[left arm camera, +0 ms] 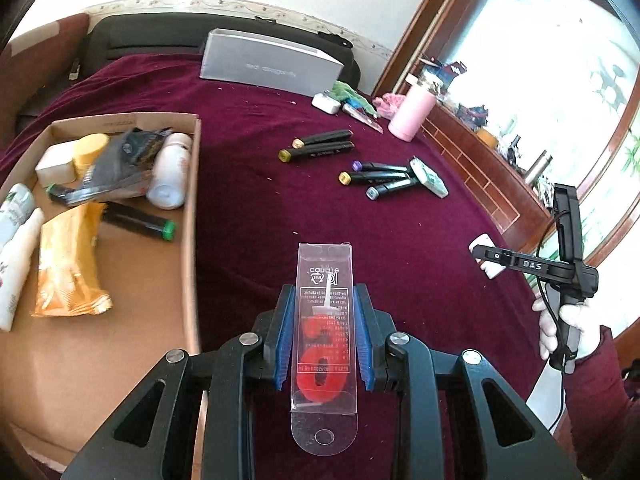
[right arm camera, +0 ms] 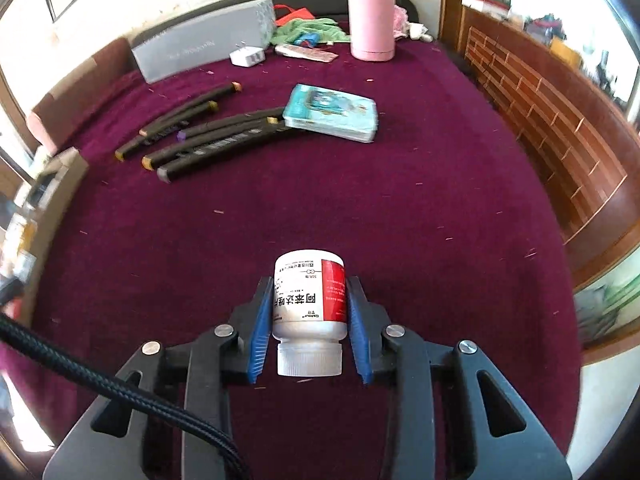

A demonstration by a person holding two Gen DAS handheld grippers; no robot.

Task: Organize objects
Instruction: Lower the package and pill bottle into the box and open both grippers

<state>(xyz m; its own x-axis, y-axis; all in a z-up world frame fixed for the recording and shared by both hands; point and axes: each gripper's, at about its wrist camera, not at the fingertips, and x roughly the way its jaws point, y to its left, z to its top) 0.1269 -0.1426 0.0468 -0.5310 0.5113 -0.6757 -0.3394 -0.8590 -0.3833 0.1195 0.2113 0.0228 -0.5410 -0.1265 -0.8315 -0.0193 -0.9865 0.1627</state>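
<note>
Maroon velvet cloth (right arm camera: 400,200) covers the tabletop in both views. From the left wrist, the left gripper (left arm camera: 323,334) is clamped narrow on a clear plastic candle box (left arm camera: 325,320), its blue pads pressing both long sides; a red numeral candle (left arm camera: 320,364) shows through the plastic. To that gripper's left sits an open cardboard box (left arm camera: 192,208) holding a white bottle (left arm camera: 170,172), a yellow-capped jar (left arm camera: 93,150), an orange packet (left arm camera: 68,264), a green-capped marker (left arm camera: 138,222) and white tubes (left arm camera: 16,248); the right wrist view catches only a blurred edge of this box. Ahead and to the right of the left gripper lie five black markers (left arm camera: 360,168) and a pale blue pack (left arm camera: 429,178), with a grey box (left arm camera: 272,64) and a pink flask (left arm camera: 412,112) beyond. Only this view shows the right gripper (left arm camera: 486,256) from outside, held by a white-gloved hand (left arm camera: 564,328), its tip over something white. The right wrist view shows what that is: a white medicine bottle (right arm camera: 309,300) with a red label panel, lying on the cloth with its cap towards the camera, between the right gripper's blue pads. The pads sit close against the bottle's sides, apparently touching it. Ahead of this gripper the markers and pale blue pack lie together, the pack resting over the marker ends, with a white charger (right arm camera: 248,56) and green cloth (right arm camera: 312,28) further back.
</note>
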